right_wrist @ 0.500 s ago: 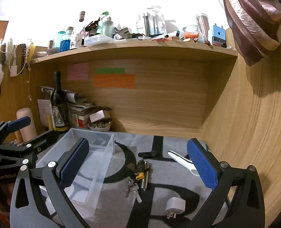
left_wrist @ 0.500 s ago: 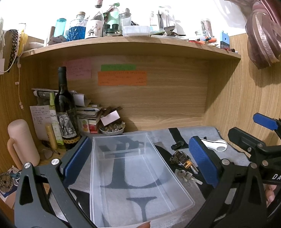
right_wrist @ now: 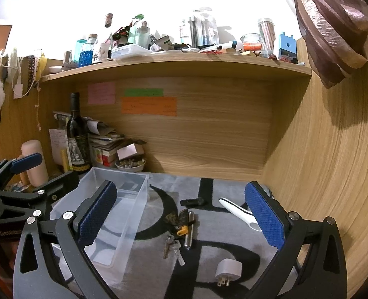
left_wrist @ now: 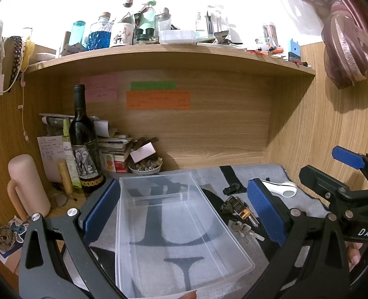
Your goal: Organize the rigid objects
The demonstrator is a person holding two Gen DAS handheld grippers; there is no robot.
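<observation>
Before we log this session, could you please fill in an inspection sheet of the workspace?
Surface: grey mat with black pattern.
Job's things: clear bin, nothing inside; keys, lock, plug adapter, white tool, black clip beside it on the mat.
Clutter: wine bottle, papers, bowl, pink flask.
Grippers: left hand-held gripper open astride the bin; right hand-held gripper open above the lock.
Cables: white cord, left wall.
Surroundings: crowded shelf, sticky notes.
</observation>
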